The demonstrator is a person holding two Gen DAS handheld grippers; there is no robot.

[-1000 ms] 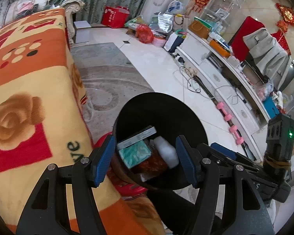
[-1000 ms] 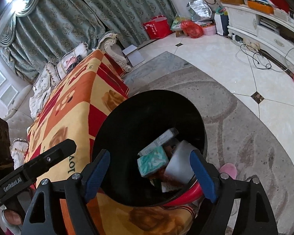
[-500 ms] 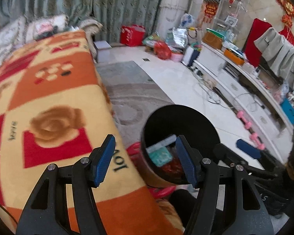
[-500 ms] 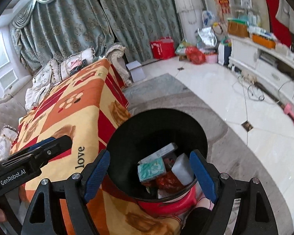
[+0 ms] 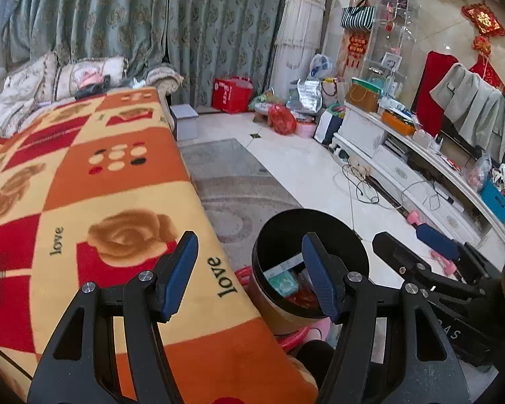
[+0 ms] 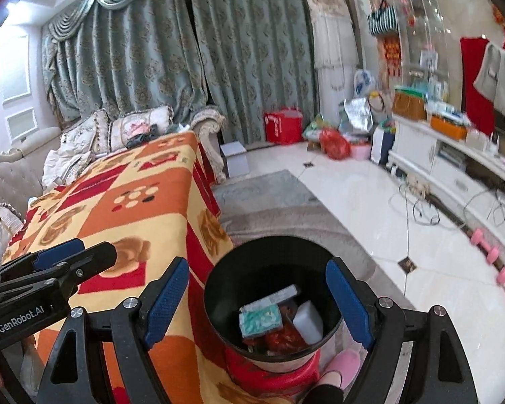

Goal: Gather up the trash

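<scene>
Orange, red and yellow blanket [image 6: 134,208] with rose prints covers the table on the left. The left gripper [image 5: 249,274] hangs over its near edge, jaws apart and empty. Right of the blanket, the black trash bin [image 6: 232,289] stands on a red stool [image 6: 272,375], holding a teal packet [image 6: 261,320], a white block [image 6: 308,321] and red wrapper [image 6: 282,338]. The right gripper [image 6: 257,306] hovers above it, jaws wide, empty.

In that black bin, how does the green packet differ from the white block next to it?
The green packet is teal with a printed pattern; the white block is plain and unmarked. The packet looks like a soft, flat wrapper lying face up, while the block looks solid and thicker, leaning against the wall of the bin. The packet sits toward the blanket side, the block toward the tiled floor side. Both lie inside the bin, on top of other trash.
</scene>
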